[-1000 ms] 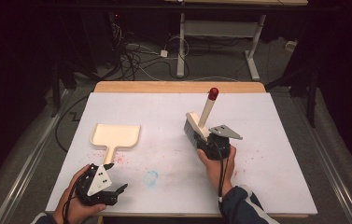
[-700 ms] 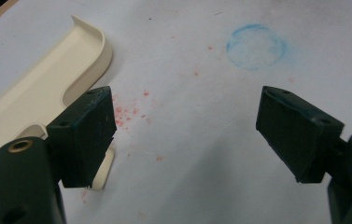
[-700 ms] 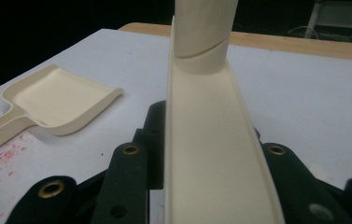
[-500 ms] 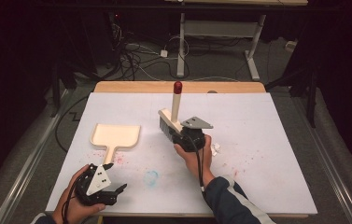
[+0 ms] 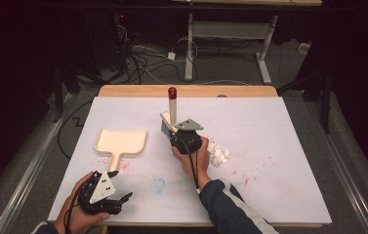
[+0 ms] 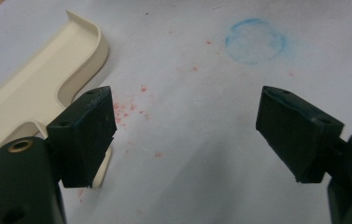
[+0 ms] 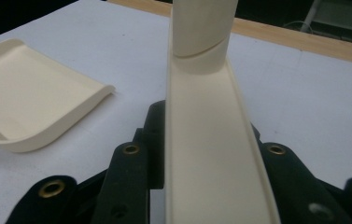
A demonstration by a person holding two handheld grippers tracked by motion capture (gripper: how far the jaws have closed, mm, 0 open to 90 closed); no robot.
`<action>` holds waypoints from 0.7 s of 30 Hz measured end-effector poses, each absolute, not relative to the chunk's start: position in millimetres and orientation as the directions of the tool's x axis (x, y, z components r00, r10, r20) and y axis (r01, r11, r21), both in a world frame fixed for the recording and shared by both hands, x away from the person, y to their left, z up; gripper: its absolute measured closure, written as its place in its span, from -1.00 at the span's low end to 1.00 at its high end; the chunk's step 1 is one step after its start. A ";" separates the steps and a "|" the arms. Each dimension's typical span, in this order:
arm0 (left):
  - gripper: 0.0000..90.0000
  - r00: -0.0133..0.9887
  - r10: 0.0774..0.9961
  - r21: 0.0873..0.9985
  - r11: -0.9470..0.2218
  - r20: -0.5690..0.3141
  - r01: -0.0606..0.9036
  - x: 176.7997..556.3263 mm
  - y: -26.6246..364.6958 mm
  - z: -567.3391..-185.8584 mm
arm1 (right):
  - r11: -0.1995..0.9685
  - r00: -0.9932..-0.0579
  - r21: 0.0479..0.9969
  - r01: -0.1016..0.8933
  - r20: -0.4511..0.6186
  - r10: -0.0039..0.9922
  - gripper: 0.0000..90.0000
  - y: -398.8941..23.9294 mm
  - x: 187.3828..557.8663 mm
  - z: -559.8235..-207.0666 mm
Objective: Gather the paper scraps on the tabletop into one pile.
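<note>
Brush and dustpan on my white table, near edge to far.

My left gripper (image 5: 104, 195) sits at the near left corner, jaws spread and empty, beside the dustpan (image 5: 121, 142) handle. Mid-table, my right gripper (image 5: 185, 138) pinches the brush (image 5: 172, 111), handle upright; white scraps (image 5: 217, 153) lie just right of it.

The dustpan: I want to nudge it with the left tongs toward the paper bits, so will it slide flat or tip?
The dustpan looks like thin moulded plastic, so probably light and stiff. It lies flat on the smooth white table, so it likely slides rather than tips. Pushed by its narrow handle, it may swivel.
</note>
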State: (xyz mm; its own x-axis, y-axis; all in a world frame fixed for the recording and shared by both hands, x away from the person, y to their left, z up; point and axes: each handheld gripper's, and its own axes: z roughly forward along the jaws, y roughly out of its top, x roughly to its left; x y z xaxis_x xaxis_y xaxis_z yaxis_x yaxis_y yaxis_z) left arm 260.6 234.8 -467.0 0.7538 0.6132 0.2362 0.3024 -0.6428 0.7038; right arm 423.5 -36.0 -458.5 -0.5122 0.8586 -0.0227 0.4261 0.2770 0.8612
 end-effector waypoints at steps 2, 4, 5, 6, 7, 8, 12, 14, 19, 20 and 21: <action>-0.57 0.756 0.609 0.698 -0.649 0.239 0.303 261.4 233.2 -467.6 | 0.272 -0.497 0.858 0.436 -0.023 0.868 0.51 -43.9 420.8 -457.9; -0.57 0.760 0.602 0.691 -0.658 0.244 0.299 261.7 231.1 -468.1 | 0.264 -0.485 0.853 0.450 -0.014 0.874 0.51 -53.3 416.7 -457.4; -0.57 0.761 0.600 0.688 -0.661 0.246 0.299 261.9 230.1 -468.3 | 0.261 -0.479 0.852 0.454 -0.013 0.878 0.51 -58.1 414.4 -457.4; -0.57 0.763 0.598 0.687 -0.663 0.247 0.297 262.0 229.0 -468.5 | 0.261 -0.471 0.850 0.457 -0.018 0.882 0.51 -63.1 411.8 -457.2; -0.57 0.764 0.594 0.684 -0.668 0.251 0.294 261.9 228.1 -468.2 | 0.252 -0.463 0.851 0.461 -0.012 0.886 0.51 -68.7 409.3 -457.3; -0.57 0.765 0.593 0.684 -0.669 0.253 0.292 261.7 227.1 -468.1 | 0.233 -0.449 0.850 0.473 0.005 0.893 0.51 -75.1 406.8 -457.6; -0.57 0.769 0.585 0.675 -0.678 0.258 0.289 262.7 224.2 -468.7 | 0.191 -0.417 0.837 0.513 0.048 0.908 0.51 -98.5 396.0 -456.5; -0.57 0.771 0.582 0.671 -0.682 0.257 0.291 263.3 223.0 -469.3 | 0.192 -0.415 0.832 0.520 0.050 0.908 0.51 -107.3 389.6 -453.5; -0.57 0.775 0.575 0.669 -0.688 0.264 0.282 263.3 221.3 -469.2 | 0.185 -0.420 0.822 0.539 0.072 0.905 0.51 -126.9 373.9 -448.0; -0.57 0.775 0.574 0.669 -0.688 0.264 0.282 263.3 221.2 -469.2 | 0.183 -0.426 0.816 0.549 0.084 0.901 0.51 -130.6 371.1 -447.5; -0.57 0.775 0.574 0.668 -0.688 0.263 0.283 263.4 221.1 -469.3 | 0.190 -0.431 0.815 0.547 0.080 0.899 0.51 -134.1 367.9 -446.5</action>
State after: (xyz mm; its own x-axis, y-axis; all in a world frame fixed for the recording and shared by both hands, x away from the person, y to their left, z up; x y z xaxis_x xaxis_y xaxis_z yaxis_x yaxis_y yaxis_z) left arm 263.4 221.1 -469.3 0.7753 0.5742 0.2631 0.2827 -0.6879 0.6684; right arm 367.9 -134.1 -446.5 -0.4305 0.8991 0.0797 0.5473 0.1898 0.8151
